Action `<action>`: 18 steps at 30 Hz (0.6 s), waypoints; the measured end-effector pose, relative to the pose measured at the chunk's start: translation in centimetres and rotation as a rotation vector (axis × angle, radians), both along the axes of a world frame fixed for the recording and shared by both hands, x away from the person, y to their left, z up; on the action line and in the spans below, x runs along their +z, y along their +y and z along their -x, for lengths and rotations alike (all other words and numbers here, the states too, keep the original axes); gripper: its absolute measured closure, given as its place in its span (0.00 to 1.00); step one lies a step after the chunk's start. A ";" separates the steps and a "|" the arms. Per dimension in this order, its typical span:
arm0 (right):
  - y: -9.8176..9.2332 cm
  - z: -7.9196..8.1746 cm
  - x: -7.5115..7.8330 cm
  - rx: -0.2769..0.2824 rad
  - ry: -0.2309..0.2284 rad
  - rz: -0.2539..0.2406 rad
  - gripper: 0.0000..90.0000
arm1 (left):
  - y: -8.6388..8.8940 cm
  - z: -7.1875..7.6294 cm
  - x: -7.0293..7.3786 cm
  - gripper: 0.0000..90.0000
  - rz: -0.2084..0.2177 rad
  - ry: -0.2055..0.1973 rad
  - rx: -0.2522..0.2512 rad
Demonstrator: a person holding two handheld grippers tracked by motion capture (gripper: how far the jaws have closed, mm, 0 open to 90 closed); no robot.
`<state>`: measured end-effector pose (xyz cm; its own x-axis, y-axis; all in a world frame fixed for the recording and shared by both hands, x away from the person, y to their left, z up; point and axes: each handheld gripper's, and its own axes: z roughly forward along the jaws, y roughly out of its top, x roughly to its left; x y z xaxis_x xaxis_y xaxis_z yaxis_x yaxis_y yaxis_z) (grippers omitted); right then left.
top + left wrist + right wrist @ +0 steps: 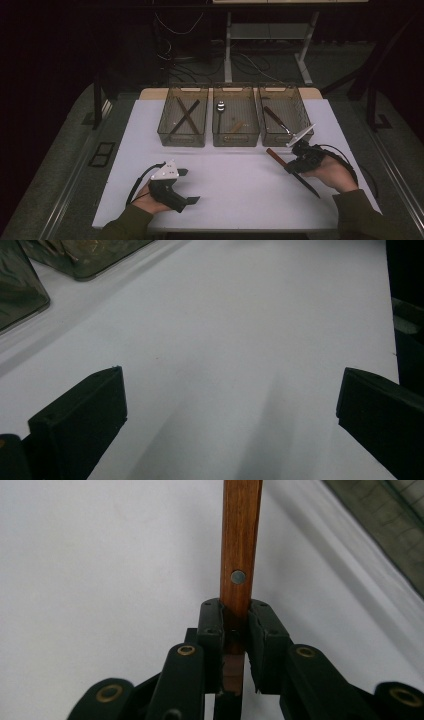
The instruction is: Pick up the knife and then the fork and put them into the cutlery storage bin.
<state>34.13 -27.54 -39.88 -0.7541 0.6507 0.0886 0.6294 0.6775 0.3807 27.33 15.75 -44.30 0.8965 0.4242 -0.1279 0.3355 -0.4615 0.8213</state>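
A knife with a brown wooden handle (276,156) and a dark blade (307,185) is held low over the white table at the right. My right gripper (295,162) is shut on it where the handle meets the blade. In the right gripper view the handle (241,545) rises straight up from between the closed jaws of the right gripper (235,617), a rivet showing on it. At the front left, my left gripper (189,186) rests on the table, open, with nothing between its fingers (82,415).
Three clear bins stand in a row at the back. The left bin (181,139) holds two crossed dark sticks, the middle bin (235,141) a spoon (220,106), the right bin (275,141) a knife (276,120). Bare white table (235,185) lies between the grippers.
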 end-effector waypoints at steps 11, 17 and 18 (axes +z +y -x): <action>-2.5 -0.2 1.7 -0.086 -0.062 -0.167 0.86 | 0.0 0.0 0.0 0.00 0.002 0.001 0.001; -3.1 -0.4 3.0 -0.105 -0.112 -0.203 0.86 | 0.0 0.0 0.0 0.00 0.005 0.003 0.003; -3.1 -0.4 3.2 -0.109 -0.127 -0.208 0.86 | 0.0 0.0 0.0 0.00 0.004 0.002 0.003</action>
